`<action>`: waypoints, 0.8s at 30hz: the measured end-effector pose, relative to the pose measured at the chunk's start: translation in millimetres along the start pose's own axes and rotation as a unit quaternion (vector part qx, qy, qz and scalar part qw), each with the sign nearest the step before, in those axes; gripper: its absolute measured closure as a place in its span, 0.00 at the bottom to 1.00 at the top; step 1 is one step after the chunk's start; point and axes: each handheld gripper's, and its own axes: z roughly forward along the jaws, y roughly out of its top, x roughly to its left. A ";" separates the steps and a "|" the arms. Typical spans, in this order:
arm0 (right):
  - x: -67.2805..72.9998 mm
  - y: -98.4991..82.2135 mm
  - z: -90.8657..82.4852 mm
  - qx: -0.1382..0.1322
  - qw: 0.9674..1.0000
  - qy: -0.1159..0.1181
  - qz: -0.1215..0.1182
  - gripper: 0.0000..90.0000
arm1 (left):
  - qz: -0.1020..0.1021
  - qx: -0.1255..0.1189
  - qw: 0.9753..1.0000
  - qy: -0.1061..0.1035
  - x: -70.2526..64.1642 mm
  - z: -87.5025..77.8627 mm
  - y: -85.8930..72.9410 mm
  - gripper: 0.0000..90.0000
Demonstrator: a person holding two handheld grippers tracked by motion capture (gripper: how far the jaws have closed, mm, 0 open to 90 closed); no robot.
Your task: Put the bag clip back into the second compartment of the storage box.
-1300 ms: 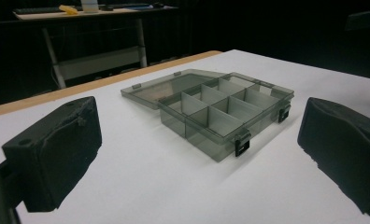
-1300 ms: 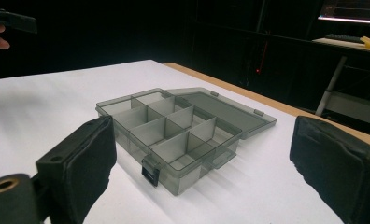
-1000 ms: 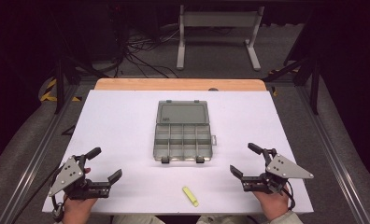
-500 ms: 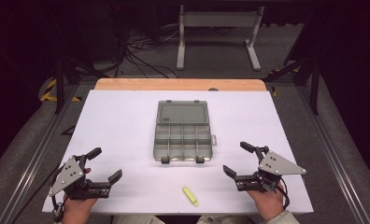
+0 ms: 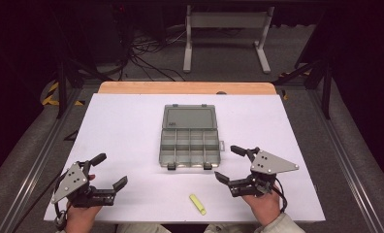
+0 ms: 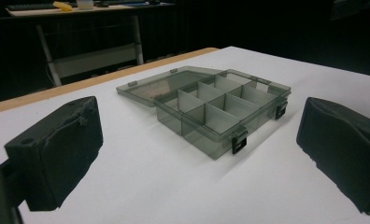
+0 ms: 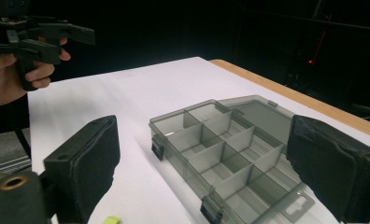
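We work on a white table [image 5: 132, 126], and at its middle sits our smoky grey compartment box [image 5: 190, 145], lid thrown back flat toward the far edge, its dividers bare and its two dark latches [image 5: 171, 166] facing us. The right hand-held gripper [image 5: 232, 164] hovers just beside the box's near right corner with its jaws spread wide and nothing between them; the right gripper view looks straight across the open compartments. The left hand-held gripper [image 5: 109, 169] waits well apart at the near left, jaws likewise parted and empty. Smallest of all is the little yellow-green piece [image 5: 197, 204], lying on the table between our hands, near the front edge and apart from the box.

We judge the step in hand to be a reach for that piece, to be placed in a compartment. To do it well we should tip the right jaws down over the piece, line the pads across its narrow width rather than its length, and close only once both pads straddle it, since it lies flat and could skid on the smooth sheet. We keep the left hand-held gripper ready to steady the box
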 end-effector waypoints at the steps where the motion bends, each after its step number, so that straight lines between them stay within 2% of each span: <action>1: 1.0 1.0 1.5 0.001 1.000 0.002 0.000 0.12 | 0.000 0.000 1.000 0.000 -0.3 0.2 0.0 0.01; 9: 7.4 8.3 13.5 0.012 1.000 0.010 -0.006 0.08 | 0.000 -0.002 1.000 0.002 -0.3 0.8 -0.1 0.01; 13: 8.9 12.0 17.0 0.024 1.000 0.012 0.005 0.06 | 0.001 0.000 1.000 0.000 -0.3 0.4 0.2 0.01; 16: 11.0 14.8 19.7 0.028 1.000 0.013 0.000 0.06 | 0.000 -0.001 1.000 0.002 -0.1 0.5 -0.1 0.01; 20: 14.0 16.4 23.9 0.034 0.999 0.019 -0.004 0.06 | -0.001 -0.002 1.000 0.001 -0.5 0.1 0.3 0.01; 24: 17.1 19.2 27.1 0.050 0.998 0.031 -0.010 0.14 | -0.002 -0.004 1.000 0.002 -0.3 0.6 0.1 0.01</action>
